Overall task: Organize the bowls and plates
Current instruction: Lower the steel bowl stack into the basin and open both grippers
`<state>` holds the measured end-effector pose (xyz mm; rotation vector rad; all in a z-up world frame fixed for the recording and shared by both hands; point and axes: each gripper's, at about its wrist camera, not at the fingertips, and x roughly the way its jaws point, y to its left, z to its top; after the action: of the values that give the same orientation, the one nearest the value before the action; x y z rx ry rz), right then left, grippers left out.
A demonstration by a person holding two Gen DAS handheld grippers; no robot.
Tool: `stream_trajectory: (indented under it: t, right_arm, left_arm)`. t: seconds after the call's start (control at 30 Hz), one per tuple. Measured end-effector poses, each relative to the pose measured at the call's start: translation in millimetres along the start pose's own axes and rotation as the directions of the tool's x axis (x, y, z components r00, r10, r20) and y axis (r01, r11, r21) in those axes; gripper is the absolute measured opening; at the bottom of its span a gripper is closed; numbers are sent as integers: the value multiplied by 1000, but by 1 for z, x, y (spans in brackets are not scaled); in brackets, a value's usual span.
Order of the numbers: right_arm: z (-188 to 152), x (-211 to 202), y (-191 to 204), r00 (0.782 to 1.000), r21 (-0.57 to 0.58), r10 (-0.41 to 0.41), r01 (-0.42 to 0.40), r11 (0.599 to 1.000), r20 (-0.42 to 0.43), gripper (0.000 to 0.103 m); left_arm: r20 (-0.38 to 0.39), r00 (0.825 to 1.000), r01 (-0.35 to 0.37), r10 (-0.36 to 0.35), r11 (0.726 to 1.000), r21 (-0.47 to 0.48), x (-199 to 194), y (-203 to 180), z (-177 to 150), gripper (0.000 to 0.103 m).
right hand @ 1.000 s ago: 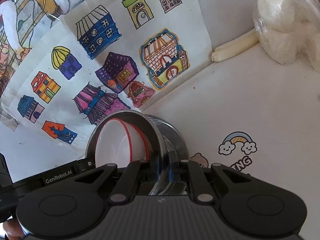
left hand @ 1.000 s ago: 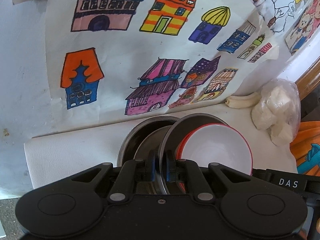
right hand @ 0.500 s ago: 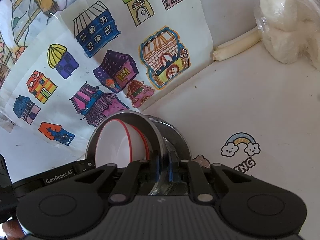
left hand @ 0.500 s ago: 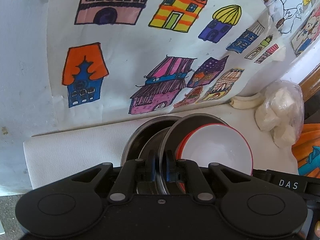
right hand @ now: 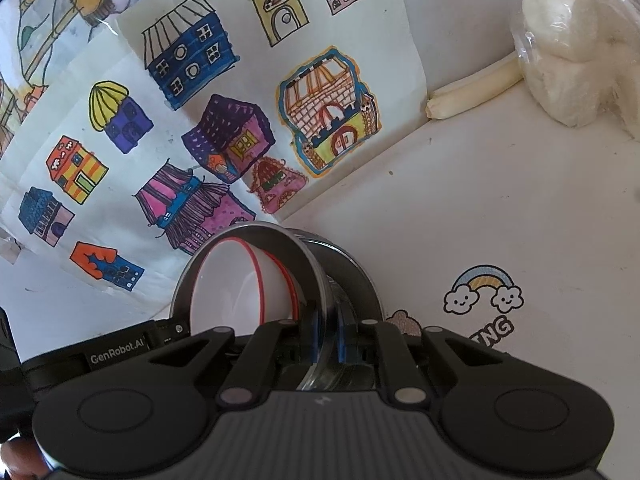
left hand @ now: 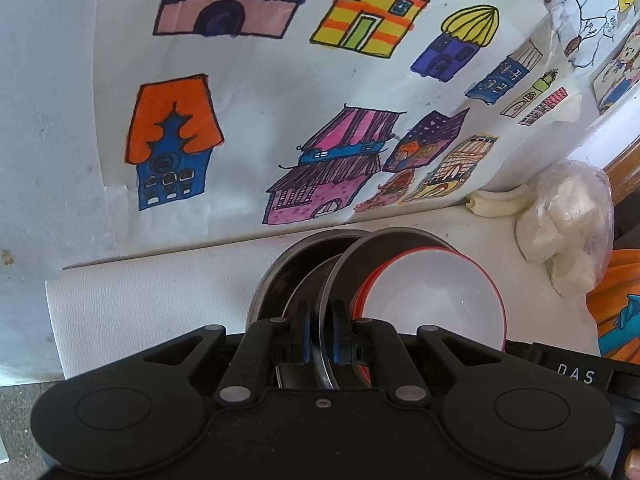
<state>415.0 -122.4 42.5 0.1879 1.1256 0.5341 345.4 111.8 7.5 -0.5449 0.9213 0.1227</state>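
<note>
right now i have both tongs clamped on the same steel plate (left hand: pixel 362 256), one on each side of its rim. my left tongs (left hand: pixel 320 334) pinch the near edge between their blue pads, and in the right wrist view my right tongs (right hand: pixel 327 338) grip the rim the same way. the plate is tilted up on edge, and a white bowl with a red rim (left hand: pixel 436 300) sits inside it, leaning against the plate's face; from the right side i see that bowl (right hand: pixel 236 284) to the left of my pads. just behind the held plate, a second steel plate (left hand: pixel 288 276) sits lower, close to the white surface (left hand: pixel 140 300). behind it all, a sheet of children's house drawings (left hand: pixel 256 120) leans up from the surface. off to the right lie a plastic bag of white lumps (left hand: pixel 568 216) and a pale stick-like piece (left hand: pixel 500 204) at the foot of the wall. a rainbow sticker (right hand: pixel 482 288) marks the surface near my right tongs.
</note>
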Motion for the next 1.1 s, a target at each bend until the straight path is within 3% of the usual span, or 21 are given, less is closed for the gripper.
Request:
stream_trajectory:
  t: [0.57,1.1]
  right_arm:
    - [-1,6,0,1000,6,-3,3,1000,4,12]
    - [-3,4,-1,1000,4,1,-1,1000,17,15]
  left_arm:
    - [-25,1000,-7,6,1000,-22,10,1,2,9]
    - [10,1000,-2,2,1000,-26,-3,8,6,9]
